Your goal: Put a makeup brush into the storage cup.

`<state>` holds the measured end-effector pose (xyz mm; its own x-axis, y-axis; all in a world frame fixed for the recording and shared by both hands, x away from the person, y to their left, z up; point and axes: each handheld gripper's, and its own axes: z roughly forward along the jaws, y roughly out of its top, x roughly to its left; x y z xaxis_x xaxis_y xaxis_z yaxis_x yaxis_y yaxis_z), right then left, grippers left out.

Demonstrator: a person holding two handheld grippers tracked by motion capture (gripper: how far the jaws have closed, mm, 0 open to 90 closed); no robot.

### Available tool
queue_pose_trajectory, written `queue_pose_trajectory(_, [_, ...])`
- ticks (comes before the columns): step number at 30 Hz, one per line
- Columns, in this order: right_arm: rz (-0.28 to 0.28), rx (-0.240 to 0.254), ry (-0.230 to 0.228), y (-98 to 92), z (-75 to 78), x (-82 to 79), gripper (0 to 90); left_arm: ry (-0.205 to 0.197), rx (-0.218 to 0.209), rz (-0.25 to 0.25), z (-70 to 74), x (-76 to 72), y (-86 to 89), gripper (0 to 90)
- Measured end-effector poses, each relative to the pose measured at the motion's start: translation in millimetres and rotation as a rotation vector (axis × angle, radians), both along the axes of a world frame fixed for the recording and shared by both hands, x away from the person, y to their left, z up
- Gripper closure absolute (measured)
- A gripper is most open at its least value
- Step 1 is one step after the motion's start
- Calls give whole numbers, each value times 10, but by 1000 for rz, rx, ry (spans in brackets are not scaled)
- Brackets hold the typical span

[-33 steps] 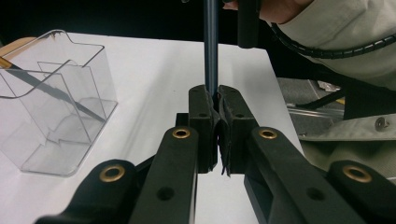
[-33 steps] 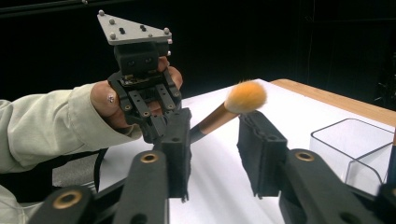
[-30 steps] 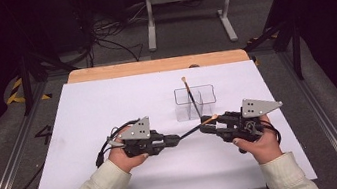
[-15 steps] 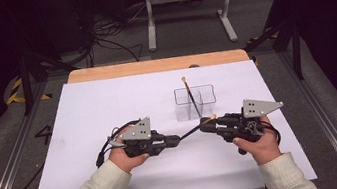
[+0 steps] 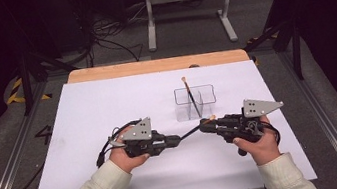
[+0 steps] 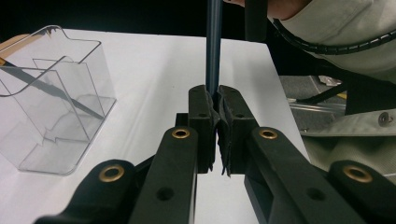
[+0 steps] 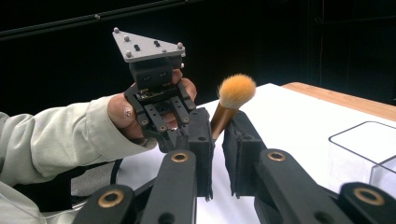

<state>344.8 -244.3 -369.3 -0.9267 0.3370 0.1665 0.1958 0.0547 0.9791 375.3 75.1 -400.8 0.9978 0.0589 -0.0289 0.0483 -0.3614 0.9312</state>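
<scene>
A slim dark-handled makeup brush point(image 5: 193, 130) with a gold ferrule and orange bristles is pinched at both ends by both grippers' fingers.

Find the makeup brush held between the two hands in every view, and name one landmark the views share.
High view: the makeup brush spans the centre, dark handle at the left tongs, orange tuft at the right tongs.
Left gripper view: its dark handle rises from the pinched pads to the top edge.
Right gripper view: gold collar and orange tuft stick up between the pads.
Shared landmark: the clear plastic box.
</scene>
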Motion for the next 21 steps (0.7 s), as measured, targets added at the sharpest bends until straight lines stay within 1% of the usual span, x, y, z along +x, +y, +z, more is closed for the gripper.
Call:
queue_pose_trajectory(7, [18, 20, 26, 3, -5, -4, 842, -4, 2, 4, -5, 11, 2, 835])
queue_pose_trajectory(11, [21, 9, 14, 16, 32, -37, 846, 11, -11, 3, 4, 3, -1, 826])
queue_pose_trajectory(15, [20, 5, 11, 15, 54, -48, 846, 17, -10, 13, 13, 2, 6, 815])
queue_pose_trajectory(16, [18, 3, 11, 16, 52, -47, 847, 25, -13, 19, 13, 4, 10, 801])
queue_pose_trajectory(17, [13, -4, 10, 15, 53, -46, 847, 29, -14, 24, 15, 5, 15, 756])
queue_pose_trajectory(18, [11, -5, 10, 11, 55, -45, 847, 31, -13, 26, 18, 5, 20, 727])
queue_pose_trajectory(21, [2, -14, 9, -1, 74, -42, 847, 35, -13, 51, 29, 4, 39, 650])
